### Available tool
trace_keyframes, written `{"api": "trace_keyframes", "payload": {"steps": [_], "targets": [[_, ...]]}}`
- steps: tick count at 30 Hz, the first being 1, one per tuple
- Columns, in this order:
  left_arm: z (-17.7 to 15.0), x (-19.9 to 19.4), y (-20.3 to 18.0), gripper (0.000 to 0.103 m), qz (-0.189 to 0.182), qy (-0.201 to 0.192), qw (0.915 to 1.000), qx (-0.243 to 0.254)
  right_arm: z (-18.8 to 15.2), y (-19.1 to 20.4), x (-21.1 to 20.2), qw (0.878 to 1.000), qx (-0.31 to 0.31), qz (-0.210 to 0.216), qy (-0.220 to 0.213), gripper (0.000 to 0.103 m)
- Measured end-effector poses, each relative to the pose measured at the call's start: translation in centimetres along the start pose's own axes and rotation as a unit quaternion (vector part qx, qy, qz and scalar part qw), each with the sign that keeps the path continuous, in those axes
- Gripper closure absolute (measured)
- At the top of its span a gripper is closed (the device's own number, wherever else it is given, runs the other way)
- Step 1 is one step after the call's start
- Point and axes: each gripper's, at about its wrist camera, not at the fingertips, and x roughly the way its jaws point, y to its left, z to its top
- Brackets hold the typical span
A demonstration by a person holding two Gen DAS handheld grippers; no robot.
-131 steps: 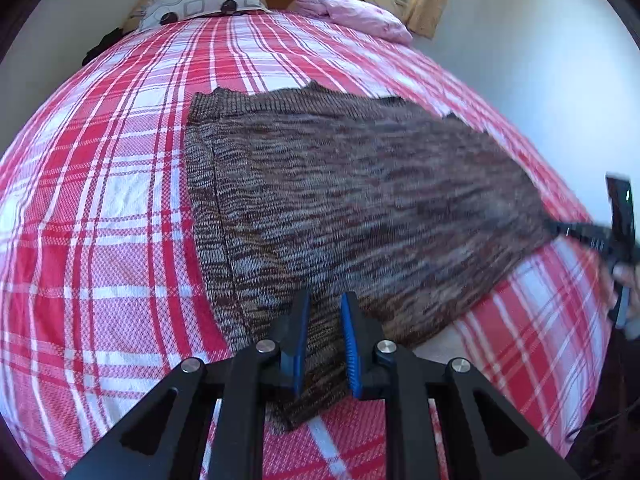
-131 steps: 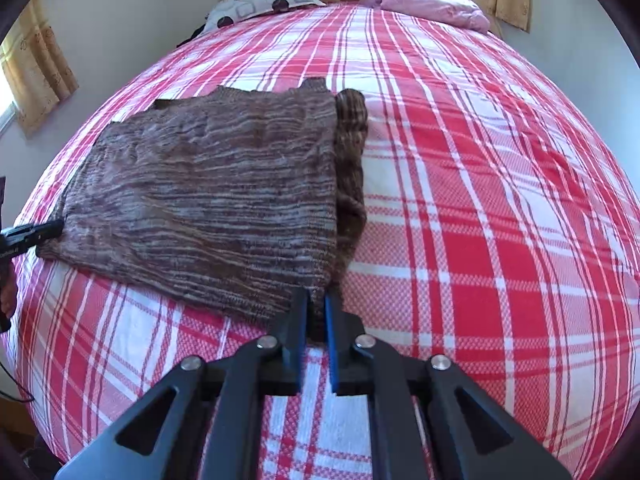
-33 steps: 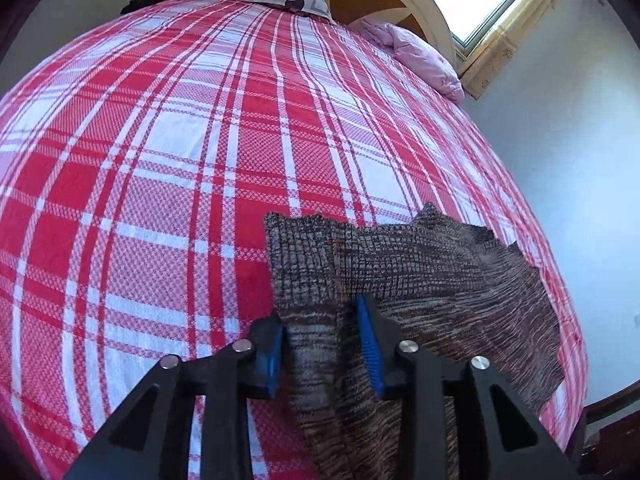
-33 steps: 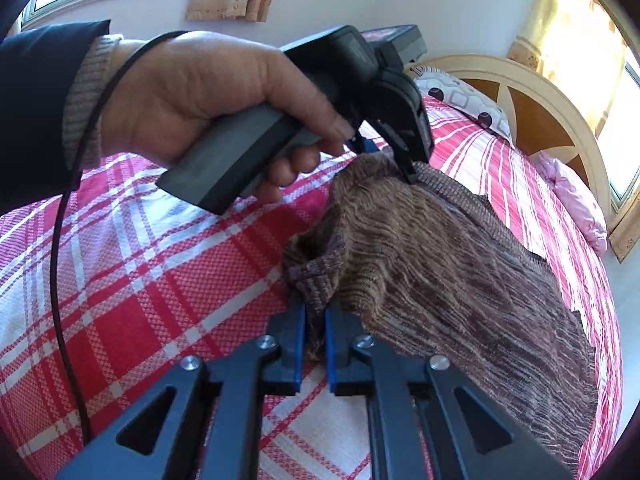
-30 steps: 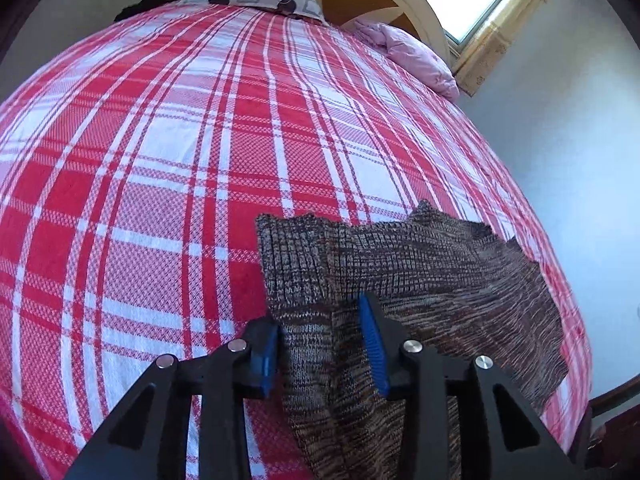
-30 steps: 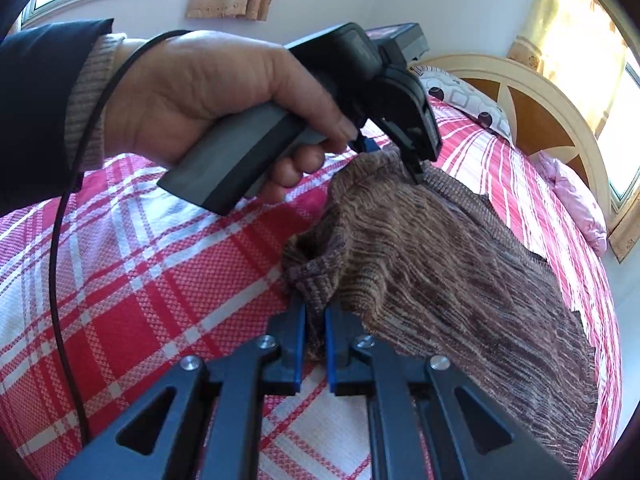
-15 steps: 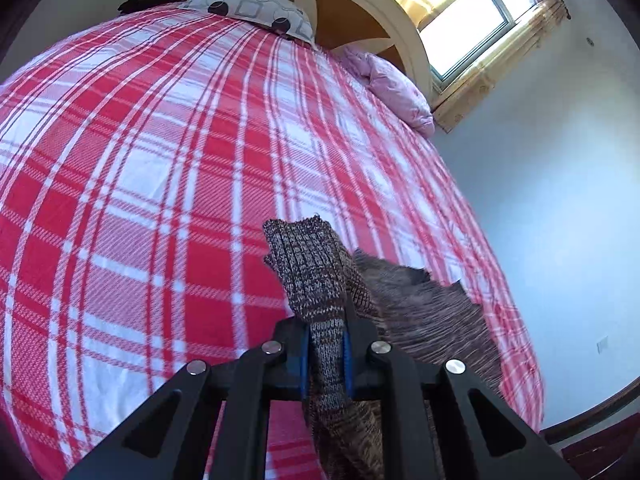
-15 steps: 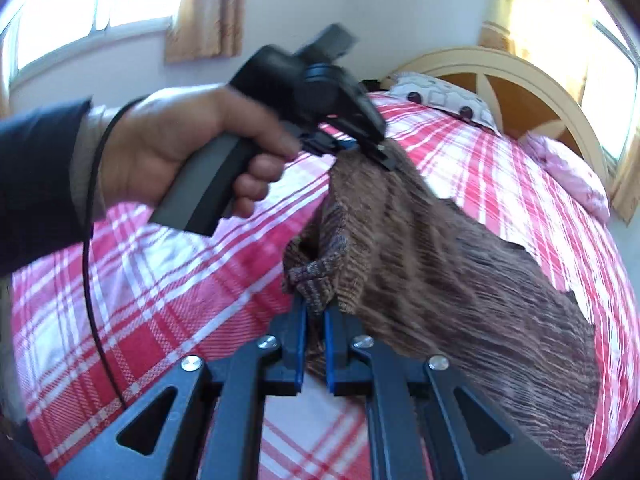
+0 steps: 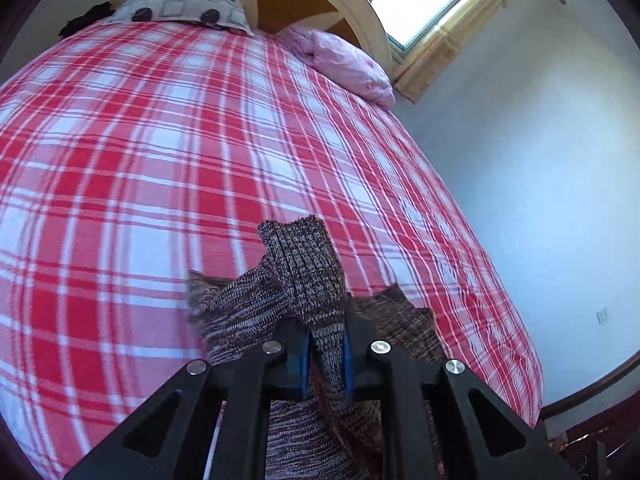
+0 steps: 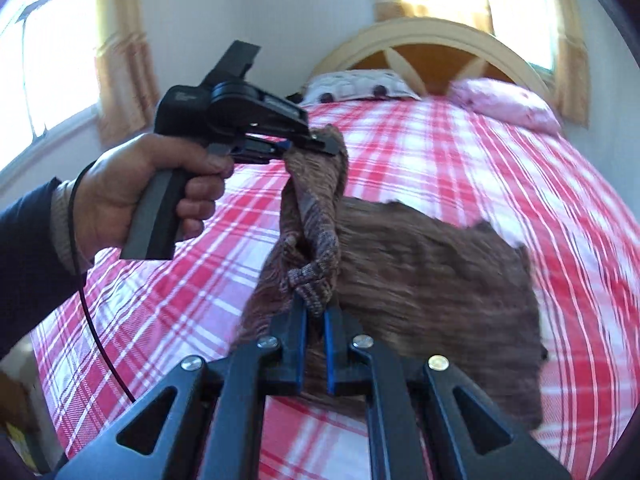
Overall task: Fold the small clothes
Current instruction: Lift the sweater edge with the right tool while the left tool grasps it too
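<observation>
A brown marled knit sweater [image 10: 432,264] lies partly on the red plaid bed [image 10: 460,160], one edge lifted off it. My left gripper [image 9: 326,354] is shut on a bunched corner of the sweater [image 9: 308,276], which sticks up between its blue pads. In the right wrist view the left gripper [image 10: 316,142] shows held in a person's hand [image 10: 132,192], with knit hanging from its tips. My right gripper [image 10: 315,326] is shut on another bunched corner of that lifted edge. The rest of the sweater trails flat to the right.
Two pillows, a patterned grey pillow [image 9: 180,8] and a pink pillow [image 9: 344,64], lie against the arched headboard [image 10: 432,48]. Windows with curtains sit left and behind the bed. A white wall [image 9: 540,160] runs along the bed's right side. A black cable [image 10: 96,332] hangs from the hand.
The left gripper closed on the sweater corner, and both grippers rose, lifting that edge off the bed. The right wrist view rolled, bringing the headboard to the middle.
</observation>
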Motion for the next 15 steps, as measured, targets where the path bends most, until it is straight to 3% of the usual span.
{"api": "trace_keyframes", "payload": {"steps": [8, 15], "targets": [[0.3, 7.3, -6.6, 0.091, 0.0, 0.046, 0.9978, 0.048, -2.5, -8.6, -1.9, 0.994, 0.103, -0.017, 0.012, 0.095], [-0.6, 11.7, -9.2, 0.091, 0.006, 0.077, 0.9945, 0.071, -5.2, -14.1, -2.9, 0.984, 0.176, -0.026, 0.027, 0.096]]}}
